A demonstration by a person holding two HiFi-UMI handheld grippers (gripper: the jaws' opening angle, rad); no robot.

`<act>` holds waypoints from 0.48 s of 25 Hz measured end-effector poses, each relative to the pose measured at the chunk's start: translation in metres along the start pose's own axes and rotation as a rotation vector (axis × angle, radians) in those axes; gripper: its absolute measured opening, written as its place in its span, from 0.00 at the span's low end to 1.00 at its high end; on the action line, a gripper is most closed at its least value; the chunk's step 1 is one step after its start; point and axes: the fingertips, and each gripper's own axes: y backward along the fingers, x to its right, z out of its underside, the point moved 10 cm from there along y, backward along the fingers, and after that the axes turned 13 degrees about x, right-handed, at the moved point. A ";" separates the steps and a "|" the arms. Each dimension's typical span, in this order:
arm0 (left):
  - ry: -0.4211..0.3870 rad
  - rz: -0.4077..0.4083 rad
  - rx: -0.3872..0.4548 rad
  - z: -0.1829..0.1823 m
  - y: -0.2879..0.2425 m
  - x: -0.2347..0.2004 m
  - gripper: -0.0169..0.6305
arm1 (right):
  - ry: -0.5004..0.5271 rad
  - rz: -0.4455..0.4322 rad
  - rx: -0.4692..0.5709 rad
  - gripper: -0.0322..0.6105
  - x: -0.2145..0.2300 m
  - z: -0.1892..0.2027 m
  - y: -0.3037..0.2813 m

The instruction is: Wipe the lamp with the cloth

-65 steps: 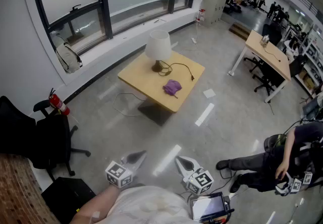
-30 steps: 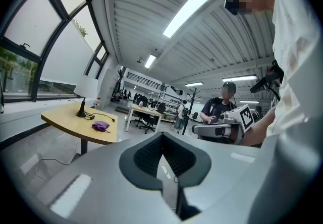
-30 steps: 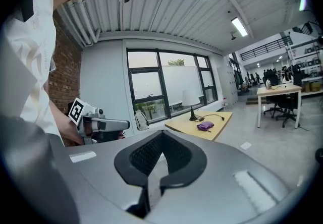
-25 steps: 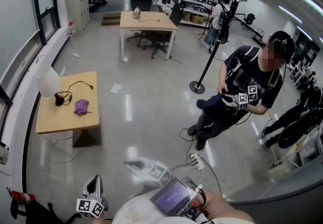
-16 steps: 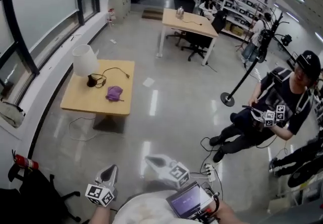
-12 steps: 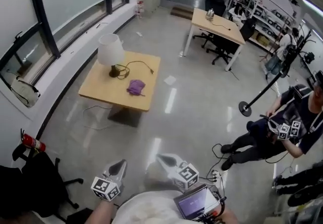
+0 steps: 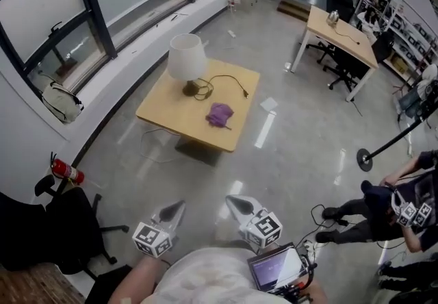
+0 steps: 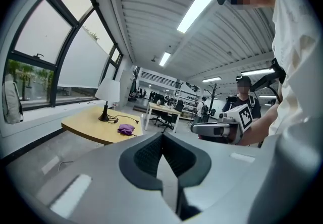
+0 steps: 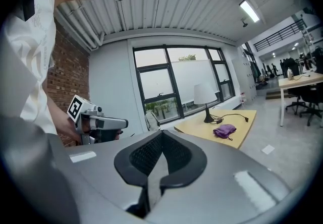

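Observation:
A white-shaded lamp (image 7: 187,56) stands on a light wooden table (image 7: 171,114) several steps ahead of me, its black cord (image 7: 229,83) trailing beside it. A purple cloth (image 7: 220,114) lies crumpled on the table to the lamp's right. My left gripper (image 7: 174,210) and right gripper (image 7: 236,203) hang close to my body at the bottom of the head view, both shut and empty, far from the table. The left gripper view shows the lamp (image 8: 108,92) and cloth (image 8: 125,129) small in the distance. In the right gripper view the lamp (image 9: 205,95) and cloth (image 9: 224,130) are just as distant.
Grey floor lies between me and the table, with a paper sheet (image 7: 269,104) on it. A red fire extinguisher (image 7: 66,171) and black office chair (image 7: 61,227) stand at left. A second desk (image 7: 342,27) is far right. A person (image 7: 404,200) crouches at right.
The head view has swung so that the table with lamp and cloth sits in the upper middle instead of at the left. Both grippers stay low near my body, shut.

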 end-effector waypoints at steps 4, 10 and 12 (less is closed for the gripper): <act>-0.013 -0.009 -0.010 -0.007 -0.034 -0.014 0.03 | -0.013 -0.010 0.012 0.07 0.032 -0.005 -0.020; -0.051 -0.006 -0.051 -0.012 -0.081 -0.029 0.03 | -0.040 -0.001 0.026 0.07 0.074 -0.007 -0.038; -0.063 -0.010 -0.057 -0.014 -0.090 -0.034 0.03 | -0.047 -0.004 0.019 0.07 0.082 -0.006 -0.041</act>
